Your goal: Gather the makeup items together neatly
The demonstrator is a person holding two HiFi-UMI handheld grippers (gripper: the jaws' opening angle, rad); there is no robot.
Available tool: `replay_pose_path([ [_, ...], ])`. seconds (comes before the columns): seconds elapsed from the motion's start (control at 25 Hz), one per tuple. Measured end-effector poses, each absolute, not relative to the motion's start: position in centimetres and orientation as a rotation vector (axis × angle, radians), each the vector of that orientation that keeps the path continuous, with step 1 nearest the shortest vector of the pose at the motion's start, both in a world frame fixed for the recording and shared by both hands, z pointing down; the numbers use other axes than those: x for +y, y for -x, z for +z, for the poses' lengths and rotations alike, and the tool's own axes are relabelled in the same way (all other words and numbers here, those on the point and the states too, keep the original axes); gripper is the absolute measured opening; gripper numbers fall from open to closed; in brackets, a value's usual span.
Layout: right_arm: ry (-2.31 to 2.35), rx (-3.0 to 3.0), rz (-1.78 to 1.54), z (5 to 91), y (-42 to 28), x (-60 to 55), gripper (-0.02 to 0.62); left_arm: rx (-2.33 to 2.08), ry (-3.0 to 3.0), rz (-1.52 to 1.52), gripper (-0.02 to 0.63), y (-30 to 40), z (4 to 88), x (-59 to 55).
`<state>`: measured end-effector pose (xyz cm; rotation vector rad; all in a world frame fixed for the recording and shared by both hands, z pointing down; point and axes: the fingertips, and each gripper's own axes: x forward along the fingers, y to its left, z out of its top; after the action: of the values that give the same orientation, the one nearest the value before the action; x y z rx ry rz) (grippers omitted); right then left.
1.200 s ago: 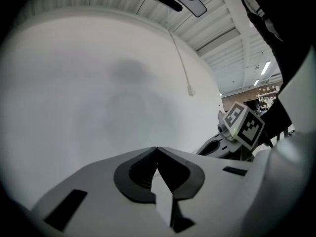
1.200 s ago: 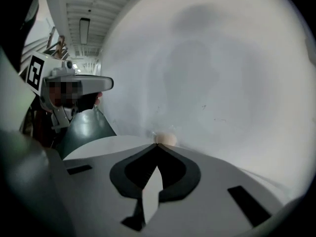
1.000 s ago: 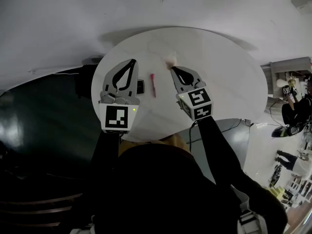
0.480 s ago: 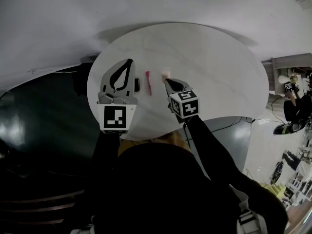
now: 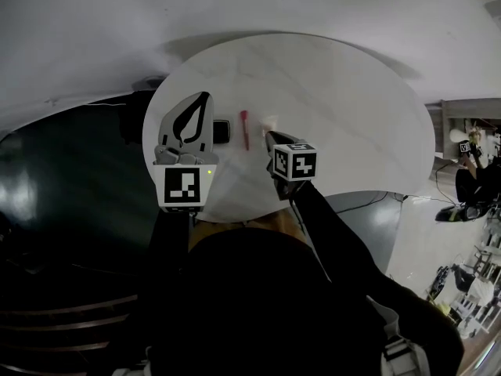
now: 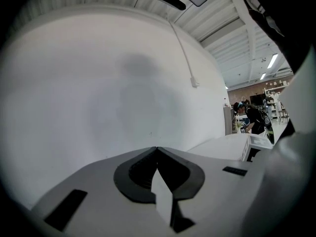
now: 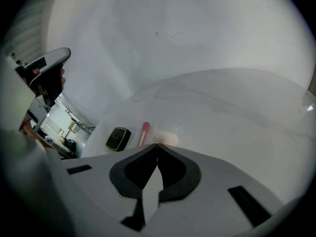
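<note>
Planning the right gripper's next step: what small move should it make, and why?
Probably open the right gripper: its jaws are shut and empty, and the pale puff lies just beyond its tips, beside the pink tube.

Open work hall: ribbed white ceiling point(image 6: 222, 19) with strip lights point(image 6: 272, 60); cluttered shelves point(image 6: 274, 85) and a dark-clothed person point(image 6: 254, 118) at three o'clock.

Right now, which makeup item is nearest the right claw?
The pale puff, just past the right claw; pink stick and black compact lie farther left.
</note>
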<state>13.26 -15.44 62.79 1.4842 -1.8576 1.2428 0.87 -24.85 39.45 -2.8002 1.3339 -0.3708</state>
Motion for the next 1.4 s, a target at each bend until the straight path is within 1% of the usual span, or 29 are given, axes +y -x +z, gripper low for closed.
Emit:
replay_pose_path([
  [0.28, -1.551, -1.857, 1.186, 62.4, -13.5, -16.1, 0.035, 1.370, 2.798, -0.356, 0.015, 0.2, 39.5, -25.0],
  [0.32, -1.550, -1.866, 1.178, 62.3, -13.5, -16.1, 0.051, 1.367, 2.792, -0.363, 0.015, 0.3, 39.5, -25.0],
  [0.36, -1.550, -1.872, 1.166, 62.1, -13.5, -16.1, 0.086, 1.366, 2.791, -0.368, 0.015, 0.3, 39.6, -25.0],
  [0.4, -1.553, -1.875, 1.149, 62.0, -13.6, -16.0, 0.098, 1.366, 2.795, -0.369, 0.015, 0.2, 39.6, -25.0],
  [0.8, -1.620, -1.916, 0.950, 58.8, -14.3, -16.8, 0.101, 1.332, 2.803, -0.340, 0.015, -0.3, 38.6, -24.8],
  [1.12, -1.724, -2.027, 0.695, 52.7, -15.3, -18.8, 0.100, 1.319, 2.778, -0.313, 0.015, -0.5, 37.0, -24.6],
  [1.4, -1.763, -2.252, 0.416, 43.3, -15.4, -20.9, 0.100, 1.356, 2.710, -0.282, 0.015, -1.3, 34.3, -24.5],
])
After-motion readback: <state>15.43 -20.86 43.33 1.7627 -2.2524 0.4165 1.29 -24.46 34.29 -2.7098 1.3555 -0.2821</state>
